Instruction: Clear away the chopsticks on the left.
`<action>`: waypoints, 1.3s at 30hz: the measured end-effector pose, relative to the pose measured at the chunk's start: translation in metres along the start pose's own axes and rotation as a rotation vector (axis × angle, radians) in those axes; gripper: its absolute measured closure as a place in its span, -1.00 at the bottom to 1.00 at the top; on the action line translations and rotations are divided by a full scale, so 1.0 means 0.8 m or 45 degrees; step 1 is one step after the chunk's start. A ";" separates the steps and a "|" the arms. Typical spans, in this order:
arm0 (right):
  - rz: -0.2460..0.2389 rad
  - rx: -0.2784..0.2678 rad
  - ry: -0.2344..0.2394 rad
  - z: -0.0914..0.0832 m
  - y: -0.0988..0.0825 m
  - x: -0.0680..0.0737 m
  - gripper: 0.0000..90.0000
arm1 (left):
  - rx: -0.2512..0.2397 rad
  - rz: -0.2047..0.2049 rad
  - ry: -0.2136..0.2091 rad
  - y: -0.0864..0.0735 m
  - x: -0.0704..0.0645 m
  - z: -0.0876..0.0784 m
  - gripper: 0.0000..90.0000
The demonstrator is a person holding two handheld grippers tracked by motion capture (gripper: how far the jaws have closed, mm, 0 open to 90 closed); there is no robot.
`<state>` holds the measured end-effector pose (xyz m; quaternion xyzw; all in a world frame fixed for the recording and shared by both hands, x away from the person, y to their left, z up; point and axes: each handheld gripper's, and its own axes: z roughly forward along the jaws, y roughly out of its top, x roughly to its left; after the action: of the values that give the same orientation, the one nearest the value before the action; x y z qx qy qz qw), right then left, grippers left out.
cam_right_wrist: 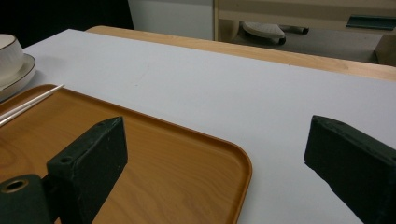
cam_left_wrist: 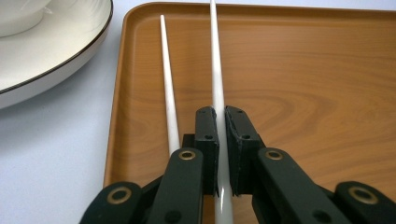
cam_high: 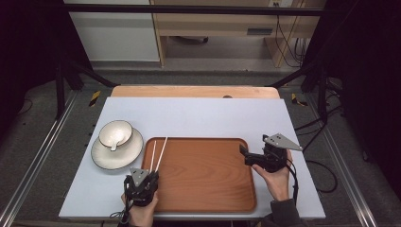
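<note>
A brown wooden tray [cam_high: 208, 189] lies at the middle of the white table. Two white chopsticks [cam_high: 159, 152] rest over its left part, pointing away from me. My left gripper [cam_high: 151, 174] is at their near ends. In the left gripper view the left gripper [cam_left_wrist: 220, 112] is shut on one chopstick [cam_left_wrist: 216, 70]. The second chopstick [cam_left_wrist: 168, 93] runs along the outside of the left jaw, low over the tray [cam_left_wrist: 303, 84]. My right gripper [cam_high: 246, 156] hovers at the tray's right edge. It stands open [cam_right_wrist: 215, 135] with nothing between its jaws, above the tray's corner [cam_right_wrist: 187, 154].
Left of the tray, a white plate [cam_high: 101, 158] carries a white bowl [cam_high: 115, 132] with a spoon in it. The plate's rim [cam_left_wrist: 56, 60] lies close beside the tray's left edge. Bare table surface [cam_high: 198, 116] stretches beyond the tray to the wooden far edge.
</note>
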<state>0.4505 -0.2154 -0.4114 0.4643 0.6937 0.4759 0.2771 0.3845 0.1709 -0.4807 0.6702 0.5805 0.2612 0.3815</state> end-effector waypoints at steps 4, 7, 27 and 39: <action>0.000 -0.001 0.001 0.000 0.000 0.000 -0.86 | 0.015 0.004 0.012 -0.001 0.000 0.002 0.87; -0.001 0.000 0.000 0.000 0.000 0.000 -0.86 | 0.027 0.002 0.013 -0.001 -0.001 0.003 0.87; -0.007 -0.004 -0.003 -0.001 0.000 -0.001 -0.86 | 0.075 0.037 0.023 0.000 -0.003 0.006 0.85; 0.003 -0.012 -0.002 -0.002 0.001 -0.001 -0.86 | 0.036 0.044 -0.036 0.005 -0.002 -0.001 0.76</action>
<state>0.4496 -0.2169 -0.4098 0.4643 0.6905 0.4792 0.2793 0.3862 0.1697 -0.4766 0.6890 0.5672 0.2499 0.3756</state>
